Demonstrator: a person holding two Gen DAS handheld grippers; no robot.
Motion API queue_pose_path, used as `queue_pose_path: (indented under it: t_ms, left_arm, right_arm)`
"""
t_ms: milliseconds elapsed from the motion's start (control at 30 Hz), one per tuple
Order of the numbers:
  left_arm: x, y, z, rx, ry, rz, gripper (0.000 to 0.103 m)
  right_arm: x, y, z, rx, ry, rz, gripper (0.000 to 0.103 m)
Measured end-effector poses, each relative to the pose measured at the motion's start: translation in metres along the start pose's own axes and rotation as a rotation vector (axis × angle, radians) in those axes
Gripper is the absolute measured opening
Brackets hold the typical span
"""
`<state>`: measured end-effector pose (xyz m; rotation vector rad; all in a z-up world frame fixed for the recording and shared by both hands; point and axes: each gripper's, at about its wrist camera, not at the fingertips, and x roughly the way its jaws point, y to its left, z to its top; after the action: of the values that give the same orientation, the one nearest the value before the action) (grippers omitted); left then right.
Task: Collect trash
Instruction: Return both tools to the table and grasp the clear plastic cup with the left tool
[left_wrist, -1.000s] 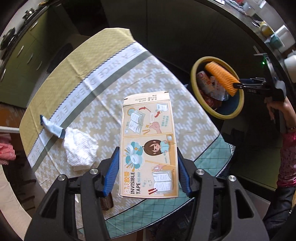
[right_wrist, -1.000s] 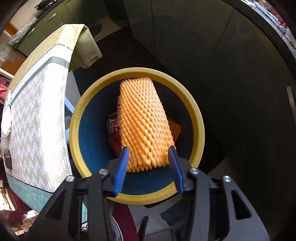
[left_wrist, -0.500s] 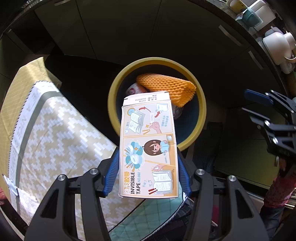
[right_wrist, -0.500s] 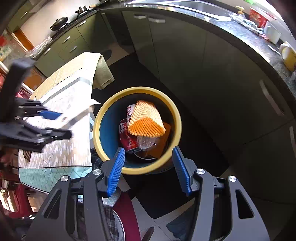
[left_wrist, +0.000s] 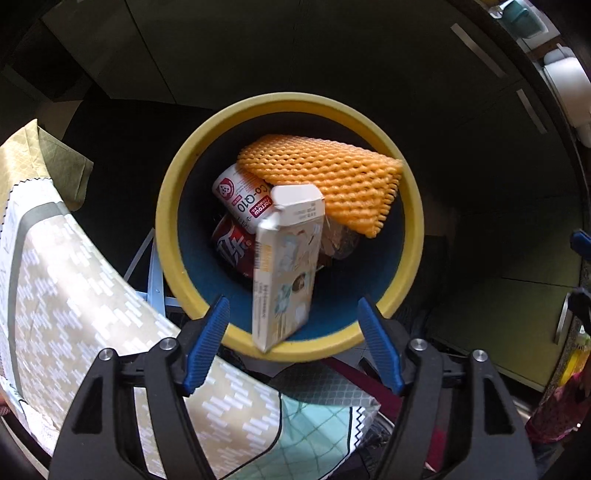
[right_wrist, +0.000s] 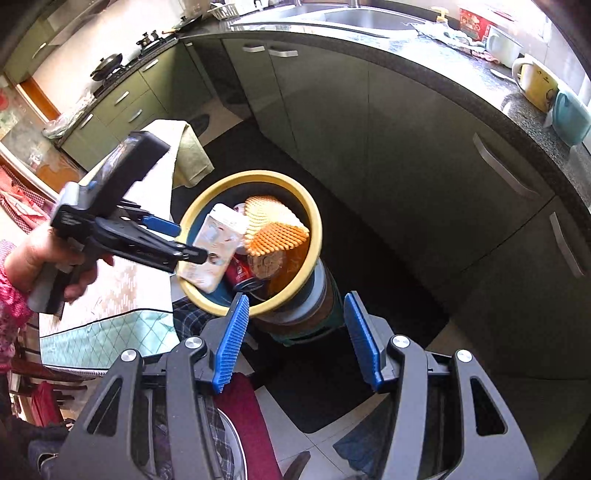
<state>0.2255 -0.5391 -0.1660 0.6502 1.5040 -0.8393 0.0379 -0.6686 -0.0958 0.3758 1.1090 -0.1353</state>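
Observation:
A yellow-rimmed blue bin (left_wrist: 166, 221) sits right below my left gripper (left_wrist: 292, 314). Its jaws are opening, and the tape box (left_wrist: 288, 266) tips loose between them into the bin, clear of both pads. An orange foam net (left_wrist: 325, 181), a white bottle (left_wrist: 240, 195) and a red can (left_wrist: 232, 247) lie inside. From the right wrist view, my right gripper (right_wrist: 297, 306) hangs open and empty above and short of the bin (right_wrist: 314, 229). The left gripper (right_wrist: 188, 242), in a hand (right_wrist: 33, 258), reaches over the rim beside the box (right_wrist: 214, 247).
The table with a patterned cloth (left_wrist: 74, 295) borders the bin on the left. Green kitchen cabinets (right_wrist: 406, 147) curve behind it, under a dark counter (right_wrist: 480, 96) with mugs. A dark floor mat (right_wrist: 369, 266) lies under the bin.
The left gripper swung from over the table to above the bin and opened, letting the tape box go. The right gripper let the foam net fall in the bin and drew back upward.

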Motion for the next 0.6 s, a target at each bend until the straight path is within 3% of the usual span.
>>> queue_pose_path:
  t_ms: [100, 233, 433, 600]
  left_arm:
    - [-0.04, 0.019, -0.033, 0.0, -0.034, 0.001, 0.068]
    - [-0.093, 0.056, -0.099, -0.006, -0.068, 0.06, 0.068]
    - [-0.151, 0.14, -0.221, -0.184, -0.097, 0.133, 0.068]
    - [-0.155, 0.204, -0.305, -0.338, -0.078, 0.164, 0.068]
  right_arm:
    - [-0.003, 0.011, 0.0, -0.028, -0.009, 0.014, 0.054]
    - [-0.001, 0.04, 0.002, -0.1, -0.011, 0.031, 0.058]
    - [0.009, 0.096, 0.004, -0.214, 0.005, 0.057, 0.058]
    - [0.026, 0.146, 0.005, -0.306, 0.04, 0.072, 0.058]
